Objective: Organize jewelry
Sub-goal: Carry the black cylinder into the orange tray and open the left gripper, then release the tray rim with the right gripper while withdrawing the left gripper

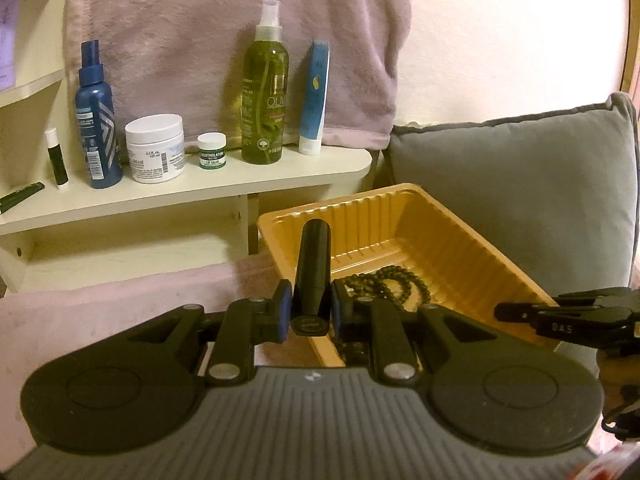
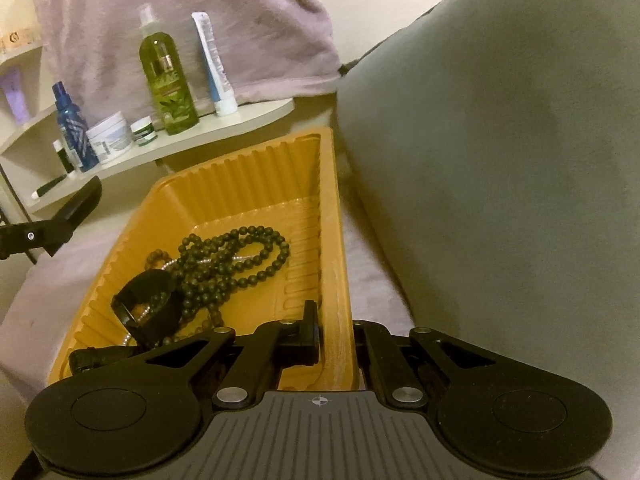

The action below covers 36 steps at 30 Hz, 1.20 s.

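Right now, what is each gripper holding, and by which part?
The left gripper clamps a black tube near its lower end. The right gripper straddles the gold tray's right rim, apparently pinching it.

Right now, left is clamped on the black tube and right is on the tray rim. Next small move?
Probably ease the left gripper forward over the gold tray and release. It holds the black tube above the near rim; the right gripper straddles the tray's wall, steadying it; the bead necklace is already inside.

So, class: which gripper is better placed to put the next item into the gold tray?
Left. The left gripper holds the black tube close beside the gold tray; the right gripper is busy, its jaws clamped on the tray's rim.
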{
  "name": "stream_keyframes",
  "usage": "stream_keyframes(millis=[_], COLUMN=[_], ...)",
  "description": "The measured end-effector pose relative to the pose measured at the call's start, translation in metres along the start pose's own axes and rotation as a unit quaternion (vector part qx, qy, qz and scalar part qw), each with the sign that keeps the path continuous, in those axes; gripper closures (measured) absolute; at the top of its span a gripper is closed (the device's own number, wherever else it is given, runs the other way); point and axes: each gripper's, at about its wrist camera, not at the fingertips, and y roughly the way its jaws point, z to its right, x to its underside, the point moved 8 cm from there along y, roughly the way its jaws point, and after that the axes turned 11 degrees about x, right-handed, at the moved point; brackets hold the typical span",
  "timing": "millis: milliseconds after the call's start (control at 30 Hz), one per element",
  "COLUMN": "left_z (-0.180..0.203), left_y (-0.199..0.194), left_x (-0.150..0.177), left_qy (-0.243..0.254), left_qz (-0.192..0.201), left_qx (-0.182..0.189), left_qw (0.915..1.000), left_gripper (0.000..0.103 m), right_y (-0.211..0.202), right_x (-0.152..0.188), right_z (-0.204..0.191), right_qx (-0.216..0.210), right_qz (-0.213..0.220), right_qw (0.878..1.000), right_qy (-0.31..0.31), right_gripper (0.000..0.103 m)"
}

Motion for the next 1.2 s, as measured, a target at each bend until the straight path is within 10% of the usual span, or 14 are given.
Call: stream_keyframes(millis=[467, 633, 1200], left_z=[0.023, 0.031, 0.028], left_y=[0.033, 0.044, 0.043], left_x=[0.004, 0.005, 0.002], left_qy=[0.017, 0.021, 0.019], left_qz=[-0.044, -0.053, -0.047], left_qx=[0.023, 0.028, 0.016], left_qw=[0.9986, 0.998, 0.9986], left_gripper=[0.085, 0.085, 0.07], right_y=[0.007, 0.003, -0.019], right_x=[0.004, 0.003, -0.001], right_z=[0.009, 0.019, 0.033], right_qx=[-0.019, -0.005, -0.006], right_qz=[-0.014, -0.004, 0.019], right_qw=[0.999, 0.999, 0.997], right_qy=[0.034, 0.051, 0.075], right_gripper=[0.099, 0.064, 0.055])
